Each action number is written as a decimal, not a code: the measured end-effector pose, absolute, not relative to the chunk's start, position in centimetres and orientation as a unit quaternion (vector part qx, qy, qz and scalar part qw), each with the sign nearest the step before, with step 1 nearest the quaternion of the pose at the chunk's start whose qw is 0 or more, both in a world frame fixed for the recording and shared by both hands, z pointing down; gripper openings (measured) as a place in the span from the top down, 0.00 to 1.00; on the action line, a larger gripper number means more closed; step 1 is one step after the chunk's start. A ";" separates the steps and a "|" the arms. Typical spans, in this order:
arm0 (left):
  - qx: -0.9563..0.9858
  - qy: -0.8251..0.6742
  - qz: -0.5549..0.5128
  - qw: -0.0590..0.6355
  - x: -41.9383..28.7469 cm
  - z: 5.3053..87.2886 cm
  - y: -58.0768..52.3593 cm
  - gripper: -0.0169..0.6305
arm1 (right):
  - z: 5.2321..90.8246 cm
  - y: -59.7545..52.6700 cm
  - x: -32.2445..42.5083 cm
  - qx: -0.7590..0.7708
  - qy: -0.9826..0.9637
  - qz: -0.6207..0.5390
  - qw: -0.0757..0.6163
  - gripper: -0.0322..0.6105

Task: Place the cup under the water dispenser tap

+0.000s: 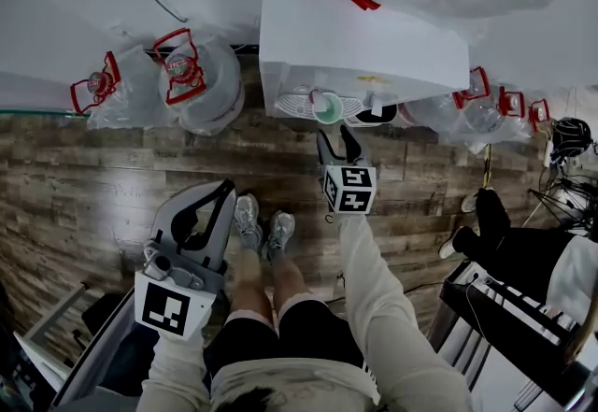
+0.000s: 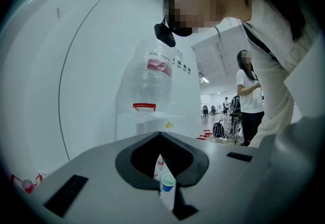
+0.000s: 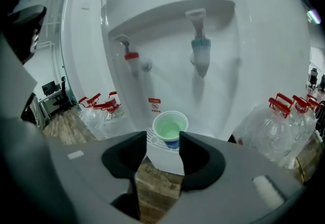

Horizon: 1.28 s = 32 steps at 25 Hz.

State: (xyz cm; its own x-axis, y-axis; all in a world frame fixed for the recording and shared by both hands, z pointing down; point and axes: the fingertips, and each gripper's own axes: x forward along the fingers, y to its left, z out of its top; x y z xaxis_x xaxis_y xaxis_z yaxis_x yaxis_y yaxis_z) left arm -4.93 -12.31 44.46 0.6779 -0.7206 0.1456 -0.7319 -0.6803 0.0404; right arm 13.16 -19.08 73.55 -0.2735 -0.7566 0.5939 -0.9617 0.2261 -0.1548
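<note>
A small cup (image 1: 327, 106) with a green inside and a blue band stands upright on the white water dispenser's drip tray (image 1: 297, 103). In the right gripper view the cup (image 3: 170, 127) sits below and between the red tap (image 3: 132, 63) and the blue tap (image 3: 199, 54). My right gripper (image 1: 336, 133) is open just in front of the cup, its pads (image 3: 195, 154) clear of it and nothing held. My left gripper (image 1: 227, 186) hangs lower left, away from the dispenser, shut and empty. Through its jaws (image 2: 160, 136) the cup (image 2: 167, 183) shows far off.
Empty water bottles with red handles lie on the wooden floor left (image 1: 201, 78) and right (image 1: 472, 106) of the dispenser (image 1: 364, 36). My feet (image 1: 262, 228) are just before it. A seated person's legs (image 1: 505, 233) and cables are at the right.
</note>
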 end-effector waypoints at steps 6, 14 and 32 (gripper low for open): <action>0.919 -0.389 0.050 0.036 -4.4 42.5 -11.4 0.97 | 68.5 -16.9 13.2 0.578 -0.766 0.211 0.184 0.94; 0.922 -0.384 0.045 0.024 -4.4 39.4 -10.1 0.97 | 61.5 -14.4 13.0 0.580 -0.780 0.185 0.146 0.94; 0.925 -0.377 0.021 0.031 -4.2 33.2 -7.3 0.97 | 46.1 -7.7 13.6 0.590 -0.791 0.122 0.112 0.94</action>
State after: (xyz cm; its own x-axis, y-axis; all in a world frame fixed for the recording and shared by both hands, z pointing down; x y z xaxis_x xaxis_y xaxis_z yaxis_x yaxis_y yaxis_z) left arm -4.18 -7.33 33.22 0.7148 -0.6967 0.0614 -0.6992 -0.7137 0.0420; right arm 13.56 -7.69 46.09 -0.2799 -0.9050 0.3205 -0.9594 0.2754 -0.0600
